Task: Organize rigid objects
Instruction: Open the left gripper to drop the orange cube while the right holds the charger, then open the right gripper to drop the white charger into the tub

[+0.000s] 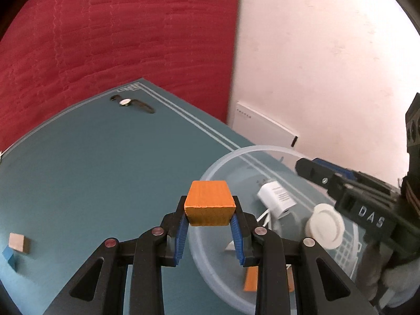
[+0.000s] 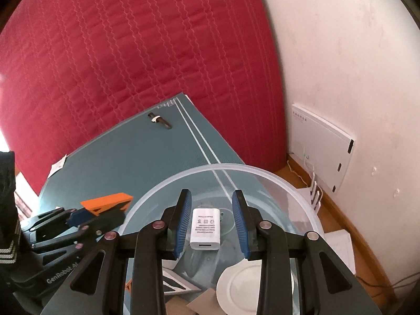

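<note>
An orange wooden block [image 1: 209, 202] is clamped between the blue pads of my left gripper [image 1: 209, 218], just left of a clear plastic bowl [image 1: 262, 148] on a teal mat [image 1: 105, 170]. In the bowl lie a white charger [image 1: 275, 199], a white round lid [image 1: 326, 225] and an orange piece [image 1: 252, 279]. My right gripper [image 2: 211, 210] hovers over the bowl [image 2: 210, 168] with its pads apart. The charger [image 2: 205, 228] lies below the gap, touching neither pad. The right wrist view shows the left gripper [image 2: 105, 210] with the orange block [image 2: 107, 200] at the left.
A wristwatch [image 1: 131, 103] lies near the mat's far corner. A beige block [image 1: 19, 241] and a blue block [image 1: 9, 258] sit at the mat's left edge. A red quilted cover [image 1: 118, 39] rises behind the mat. A white box [image 2: 323, 141] leans on the wall at right.
</note>
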Demonstrator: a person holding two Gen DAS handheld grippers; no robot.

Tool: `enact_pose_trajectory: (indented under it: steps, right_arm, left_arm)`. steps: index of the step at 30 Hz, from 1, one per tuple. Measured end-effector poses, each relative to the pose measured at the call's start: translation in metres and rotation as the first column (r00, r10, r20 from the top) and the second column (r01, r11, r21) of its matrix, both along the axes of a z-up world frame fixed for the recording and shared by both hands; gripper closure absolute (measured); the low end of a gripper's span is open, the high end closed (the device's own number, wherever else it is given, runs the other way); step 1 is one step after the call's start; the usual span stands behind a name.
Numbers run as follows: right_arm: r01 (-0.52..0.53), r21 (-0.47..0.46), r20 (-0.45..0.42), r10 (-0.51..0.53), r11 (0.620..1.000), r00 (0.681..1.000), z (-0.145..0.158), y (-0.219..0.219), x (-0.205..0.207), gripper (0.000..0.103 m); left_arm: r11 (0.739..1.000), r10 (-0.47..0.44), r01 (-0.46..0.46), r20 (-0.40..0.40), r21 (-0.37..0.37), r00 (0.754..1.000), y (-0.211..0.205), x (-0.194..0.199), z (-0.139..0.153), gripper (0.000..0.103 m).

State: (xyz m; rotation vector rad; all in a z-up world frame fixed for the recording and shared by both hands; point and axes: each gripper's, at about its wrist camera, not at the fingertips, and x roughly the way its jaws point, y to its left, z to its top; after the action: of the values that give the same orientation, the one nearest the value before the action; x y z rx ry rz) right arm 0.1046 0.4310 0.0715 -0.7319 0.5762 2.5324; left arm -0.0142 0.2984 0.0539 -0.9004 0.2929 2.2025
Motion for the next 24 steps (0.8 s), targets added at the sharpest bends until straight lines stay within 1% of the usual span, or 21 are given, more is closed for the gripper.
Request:
enact_pose_trajectory:
  steps: [2, 3, 5, 6, 7, 15, 17, 21, 22, 23, 24]
  right_arm:
    - [0.008, -0.001, 0.001, -0.008, 1.000, 1.000, -0.001, 0.001, 0.000, 0.069]
    - [0.009, -0.002, 0.001, -0.009, 1.000, 1.000, -0.002, 0.001, 0.000, 0.069]
    - [0.013, -0.003, 0.003, -0.013, 1.000, 1.000, -0.002, 0.002, 0.001, 0.069]
    - [0.014, -0.002, 0.002, -0.014, 1.000, 1.000, -0.002, 0.002, 0.001, 0.069]
    - [0.013, 0.000, 0.002, -0.013, 1.000, 1.000, -0.001, 0.002, 0.001, 0.069]
    - [0.003, 0.006, 0.011, -0.003, 1.000, 1.000, -0.002, -0.001, -0.001, 0.069]
    - [0.000, 0.007, 0.014, 0.000, 1.000, 1.000, -0.002, -0.003, -0.002, 0.069]
    - [-0.007, 0.020, 0.023, 0.006, 1.000, 1.000, -0.003, -0.007, -0.003, 0.069]
    - [-0.011, 0.026, 0.025, 0.010, 1.000, 1.000, -0.003, -0.008, -0.004, 0.069]
    - [-0.015, 0.030, 0.027, 0.014, 0.999, 1.000, -0.003, -0.010, -0.004, 0.069]
    - [-0.019, 0.038, 0.029, 0.018, 0.999, 0.999, -0.003, -0.012, -0.004, 0.069]
  left_arm:
    - [1.000, -0.015, 0.015, 0.008, 0.002, 1.000, 0.006, 0.000, 0.000, 0.071]
    - [1.000, -0.024, 0.024, 0.016, 0.003, 1.000, 0.008, -0.001, -0.001, 0.068]
    - [1.000, -0.027, 0.027, 0.019, 0.007, 0.999, 0.010, -0.001, -0.001, 0.046]
    - [1.000, -0.023, 0.023, 0.011, 0.013, 1.000, 0.008, 0.000, 0.000, 0.043]
    - [1.000, -0.023, 0.023, 0.002, 0.018, 1.000, 0.005, 0.001, 0.000, 0.041]
    - [1.000, 0.018, -0.018, -0.001, -0.005, 1.000, -0.006, -0.004, -0.006, 0.040]
    - [0.999, 0.036, -0.036, -0.005, -0.012, 0.999, -0.009, -0.005, -0.008, 0.032]
    - [0.997, 0.067, -0.068, -0.014, -0.022, 0.998, -0.018, -0.007, -0.011, 0.024]
    - [0.997, 0.077, -0.077, -0.014, -0.023, 0.997, -0.020, -0.009, -0.011, 0.019]
    - [0.995, 0.092, -0.092, -0.014, -0.022, 0.996, -0.024, -0.010, -0.012, 0.016]
    - [0.995, 0.100, -0.100, -0.014, -0.020, 0.995, -0.027, -0.010, -0.012, 0.016]
